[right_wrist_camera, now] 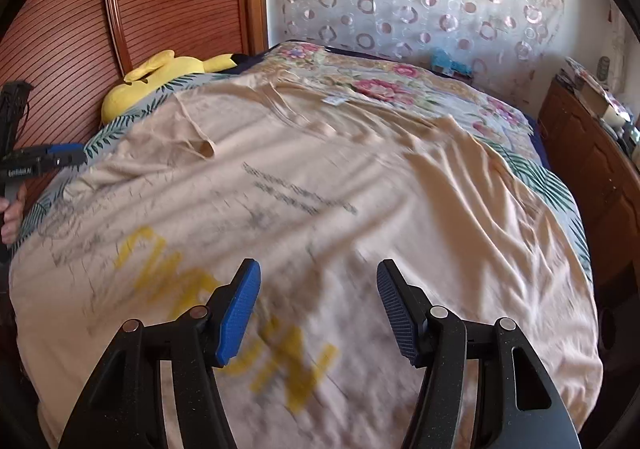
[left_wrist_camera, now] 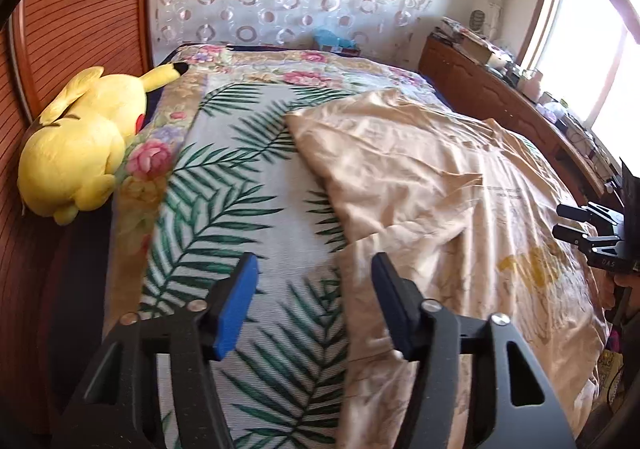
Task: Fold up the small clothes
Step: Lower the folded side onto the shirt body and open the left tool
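One beige T-shirt (right_wrist_camera: 320,189) with yellow lettering lies spread on the bed's palm-leaf blanket (left_wrist_camera: 248,209), a floral quilt (left_wrist_camera: 304,61) beyond it. One yellow plush toy (left_wrist_camera: 80,141) rests against the slatted wooden headboard (left_wrist_camera: 80,17); a cluttered wooden cabinet (left_wrist_camera: 500,89) flanks the other side. Both tools are empty: the left gripper (left_wrist_camera: 316,305) gapes over the shirt's edge, the right gripper (right_wrist_camera: 318,305) above its print.
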{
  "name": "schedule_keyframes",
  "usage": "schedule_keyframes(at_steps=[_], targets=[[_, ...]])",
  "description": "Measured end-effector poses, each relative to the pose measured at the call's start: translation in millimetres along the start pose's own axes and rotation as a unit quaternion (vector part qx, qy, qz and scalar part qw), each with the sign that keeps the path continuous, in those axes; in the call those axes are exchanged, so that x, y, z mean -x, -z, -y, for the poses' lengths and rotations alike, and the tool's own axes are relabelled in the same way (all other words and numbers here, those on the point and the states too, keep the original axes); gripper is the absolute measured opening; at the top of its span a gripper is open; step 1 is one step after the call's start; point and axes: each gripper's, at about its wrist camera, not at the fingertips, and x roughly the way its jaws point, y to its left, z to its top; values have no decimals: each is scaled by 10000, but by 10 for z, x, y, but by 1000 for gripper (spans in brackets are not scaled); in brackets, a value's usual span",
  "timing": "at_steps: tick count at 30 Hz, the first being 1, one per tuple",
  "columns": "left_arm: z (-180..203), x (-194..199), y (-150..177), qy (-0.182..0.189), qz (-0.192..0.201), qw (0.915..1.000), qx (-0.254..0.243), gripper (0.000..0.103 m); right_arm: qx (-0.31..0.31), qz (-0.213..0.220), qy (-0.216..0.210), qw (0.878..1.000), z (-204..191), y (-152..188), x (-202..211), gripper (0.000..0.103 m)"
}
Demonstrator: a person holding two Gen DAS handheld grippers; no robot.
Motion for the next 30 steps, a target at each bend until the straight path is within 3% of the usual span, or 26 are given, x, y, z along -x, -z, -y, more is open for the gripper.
schedule_keyframes(at_steps=[6, 14, 20, 24, 30], targets=[[215, -183, -40, 73, -174, 9997, -179, 39, -136, -108, 102, 9998, 120, 220, 155, 63], [228, -250, -36, 75, -237, 9996, -148, 35, -236, -28, 73, 9997, 77, 270, 133, 64], [313, -203, -24, 15, -118, 9994, -340, 9, -251, -30, 63, 9997, 50, 273, 136, 64], [430, -54, -12, -96, 152, 9985, -521, 8, -250, -34, 65, 9997, 23, 276, 130, 64], [640, 137, -19, 38, 339, 9961, -808, 7, -250, -37, 60, 9997, 57, 264, 112, 64]])
